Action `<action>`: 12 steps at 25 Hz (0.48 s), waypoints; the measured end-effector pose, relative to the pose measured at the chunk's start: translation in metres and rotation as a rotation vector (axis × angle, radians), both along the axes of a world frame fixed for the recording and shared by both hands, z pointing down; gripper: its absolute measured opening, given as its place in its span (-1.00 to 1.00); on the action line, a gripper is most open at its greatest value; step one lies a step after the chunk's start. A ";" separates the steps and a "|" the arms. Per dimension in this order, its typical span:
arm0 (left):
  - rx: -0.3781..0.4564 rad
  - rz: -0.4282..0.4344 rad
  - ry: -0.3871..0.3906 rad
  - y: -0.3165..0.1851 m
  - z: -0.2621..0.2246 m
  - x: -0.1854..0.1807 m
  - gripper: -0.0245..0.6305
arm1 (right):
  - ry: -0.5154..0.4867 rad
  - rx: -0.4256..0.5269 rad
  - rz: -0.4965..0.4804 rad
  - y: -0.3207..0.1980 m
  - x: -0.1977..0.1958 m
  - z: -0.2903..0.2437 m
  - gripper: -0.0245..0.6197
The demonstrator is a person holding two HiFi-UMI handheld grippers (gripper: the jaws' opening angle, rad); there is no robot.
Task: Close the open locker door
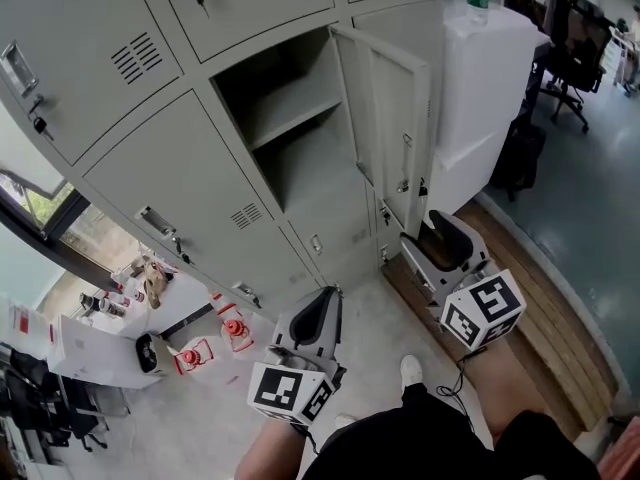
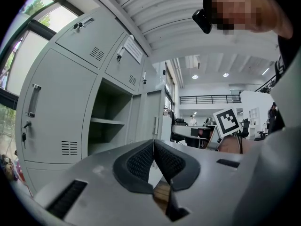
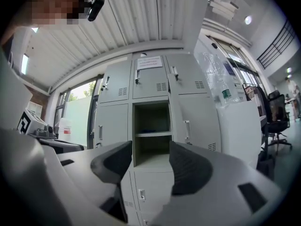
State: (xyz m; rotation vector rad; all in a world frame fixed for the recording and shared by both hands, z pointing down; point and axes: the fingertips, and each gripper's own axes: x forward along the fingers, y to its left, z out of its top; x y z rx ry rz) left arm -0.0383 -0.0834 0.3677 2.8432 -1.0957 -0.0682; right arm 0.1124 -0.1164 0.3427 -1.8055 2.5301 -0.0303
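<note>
- Target: the grey sheet-metal locker door (image 1: 388,118) stands swung wide to the right of its open compartment (image 1: 300,158). It appears hinged at the compartment's right side. Its free edge points out toward the person.
- Right tongs (image 3: 149,157): spread, with nothing between them, and aimed level at the open compartment. In the head view they sit near the door's lower free corner but apart from it.
- Left tongs (image 2: 154,145): pressed together and empty, held low in front of the closed lockers to the left of the opening.
- Step in hand (judged): approach, with no contact yet made.
- Recommended contact: bring the right tongs round to the door's outer face, close to the free edge, where leverage is best. Pushing with the flat of one tong should serve; no pinch seems needed.
- Path: follow the door's arc leftward toward the grey locker frame (image 1: 200,158) rather than pushing straight.
- Finish: press until the door lies flush with its neighbours. The latch hardware (image 1: 404,163) may need firm final pressure.
- Caution: keep the left tongs clear of the opening, or the closing edge may trap them.
</note>
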 end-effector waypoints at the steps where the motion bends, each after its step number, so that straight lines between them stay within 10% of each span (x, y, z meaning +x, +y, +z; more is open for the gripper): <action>1: -0.002 -0.003 0.000 -0.004 0.001 0.004 -0.87 | 0.000 -0.002 -0.002 -0.005 0.005 0.001 -0.04; 12: 0.004 -0.036 0.009 -0.034 0.000 0.043 -0.87 | 0.018 0.001 -0.042 -0.044 0.040 -0.001 -0.04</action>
